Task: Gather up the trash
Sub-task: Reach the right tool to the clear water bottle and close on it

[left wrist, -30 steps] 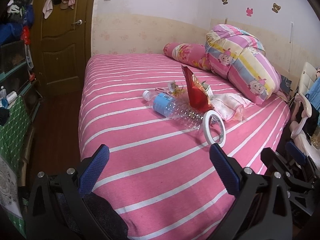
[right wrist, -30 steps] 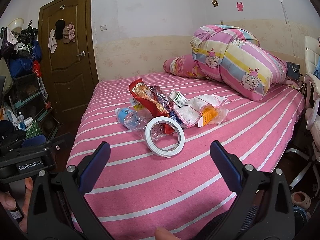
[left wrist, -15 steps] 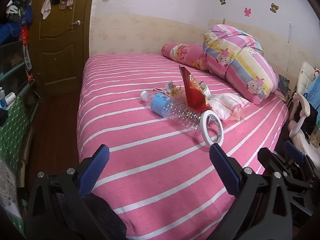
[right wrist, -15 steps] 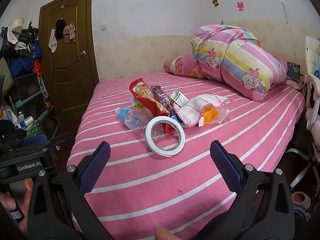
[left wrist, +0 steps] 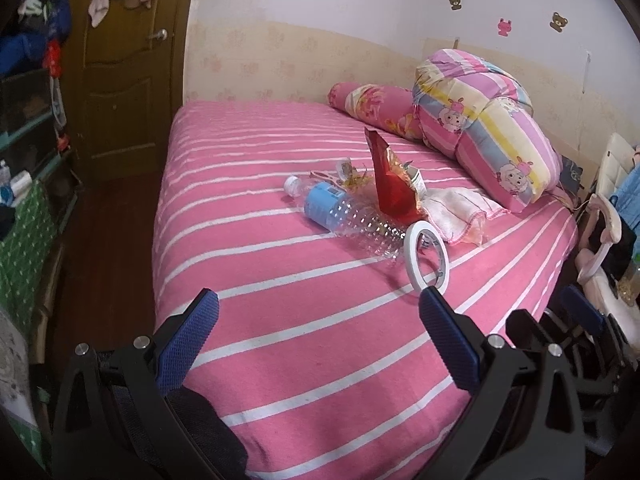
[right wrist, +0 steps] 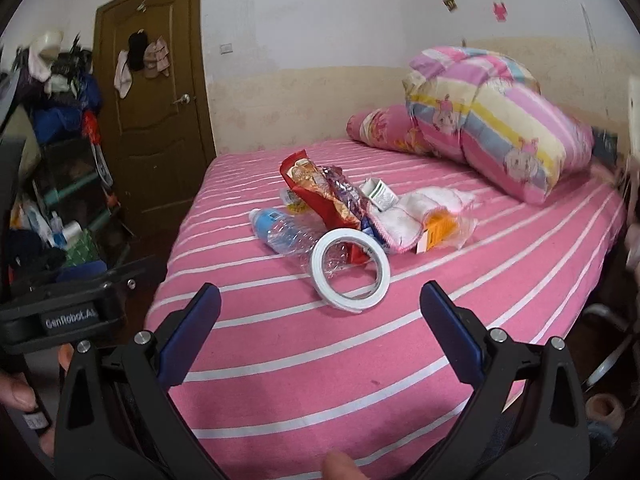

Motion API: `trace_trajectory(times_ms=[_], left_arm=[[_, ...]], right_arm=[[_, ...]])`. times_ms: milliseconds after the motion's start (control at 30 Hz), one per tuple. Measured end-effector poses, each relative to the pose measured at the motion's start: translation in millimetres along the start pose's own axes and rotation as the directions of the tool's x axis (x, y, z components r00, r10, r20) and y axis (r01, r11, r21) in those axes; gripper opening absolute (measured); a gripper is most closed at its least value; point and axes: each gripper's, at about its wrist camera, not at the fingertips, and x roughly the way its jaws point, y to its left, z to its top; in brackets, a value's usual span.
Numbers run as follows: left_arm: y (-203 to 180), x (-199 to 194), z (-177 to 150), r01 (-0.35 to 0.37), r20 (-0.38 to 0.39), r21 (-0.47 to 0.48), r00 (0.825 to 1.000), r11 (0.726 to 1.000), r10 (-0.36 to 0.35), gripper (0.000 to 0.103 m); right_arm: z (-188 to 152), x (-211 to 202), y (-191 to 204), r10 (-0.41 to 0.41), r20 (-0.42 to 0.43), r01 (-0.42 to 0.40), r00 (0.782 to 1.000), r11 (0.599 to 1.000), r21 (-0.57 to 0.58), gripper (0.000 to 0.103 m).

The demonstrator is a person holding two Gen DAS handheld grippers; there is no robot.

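Note:
A pile of trash lies mid-bed: a clear plastic bottle with a blue label (left wrist: 344,214) (right wrist: 286,230), a red snack wrapper (left wrist: 390,186) (right wrist: 320,196), a white tape roll (left wrist: 426,258) (right wrist: 350,270) leaning on the bottle, a small carton (right wrist: 378,192), an orange packet in clear plastic (right wrist: 442,228), and a white cloth with pink trim (left wrist: 460,212) (right wrist: 412,214). My left gripper (left wrist: 316,340) is open and empty over the bed's near edge. My right gripper (right wrist: 320,336) is open and empty, just short of the tape roll.
The pink striped bed (left wrist: 280,280) fills both views. A folded quilt (left wrist: 488,128) and a pink pillow (left wrist: 372,108) lie at its head. A brown door (right wrist: 156,120) and cluttered shelves (right wrist: 60,184) stand left. A white chair (left wrist: 604,240) stands right.
Both grippers have shifted slightly; the right one has come a little closer to the pile. Both stay open and empty.

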Motion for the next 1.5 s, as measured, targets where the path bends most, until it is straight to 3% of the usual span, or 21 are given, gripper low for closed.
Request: trace_trajectory(times_ms=[133, 267, 500, 767, 900, 1033, 1133, 1333, 1400, 1500], left_arm=[[2.3, 12.2, 3.0, 0.036, -0.032, -0.031, 0.999, 0.999, -0.037, 0.097], [6.1, 31.0, 13.2, 0.046, -0.055, -0.051, 0.997, 0.998, -0.049, 0.097], [10.0, 77.9, 38.0, 0.042, -0.069, -0.026, 0.997, 0.999, -0.044, 0.097], [34.2, 117.8, 50.7, 0.109, -0.137, -0.14, 0.982, 0.984, -0.128, 0.097], [41.8, 132.6, 61.8, 0.143, -0.136, -0.173, 0.976, 0.974, -0.167, 0.097], [49.9, 160.1, 74.2, 0.189, -0.173, -0.223, 0.958, 0.956, -0.23, 0.097], [56.1, 179.8, 82.1, 0.233, -0.203, -0.242, 0.937, 0.942, -0.284, 0.097], [55.9, 224.0, 84.7, 0.309, -0.292, -0.296, 0.872, 0.904, -0.393, 0.097], [55.3, 239.7, 86.0, 0.343, -0.311, -0.331, 0.84, 0.879, -0.444, 0.097], [55.3, 259.4, 87.2, 0.365, -0.329, -0.376, 0.807, 0.852, -0.491, 0.097]], right_arm=[[2.6, 14.0, 7.2, 0.013, -0.014, -0.013, 1.0, 0.998, -0.058, 0.098], [9.5, 37.5, -3.4, 0.036, -0.031, -0.037, 0.999, 0.999, -0.036, 0.098], [16.3, 81.8, -6.1, 0.045, -0.068, -0.051, 0.997, 0.995, -0.09, 0.096], [18.4, 111.3, -5.6, 0.029, -0.069, -0.037, 0.997, 0.992, -0.122, 0.096], [25.8, 122.5, 5.4, 0.074, -0.051, -0.082, 0.996, 0.98, -0.179, 0.096], [31.6, 143.5, 27.5, 0.099, -0.051, -0.11, 0.994, 0.942, -0.318, 0.096], [36.6, 164.5, 38.7, 0.117, -0.098, -0.147, 0.988, 0.905, -0.4, 0.096], [39.4, 207.5, 41.9, 0.1, -0.226, -0.196, 0.969, 0.868, -0.457, 0.096], [39.5, 216.7, 43.5, 0.08, -0.246, -0.192, 0.966, 0.858, -0.476, 0.096], [33.5, 230.8, 48.9, 0.023, -0.268, -0.165, 0.963, 0.837, -0.521, 0.096]])
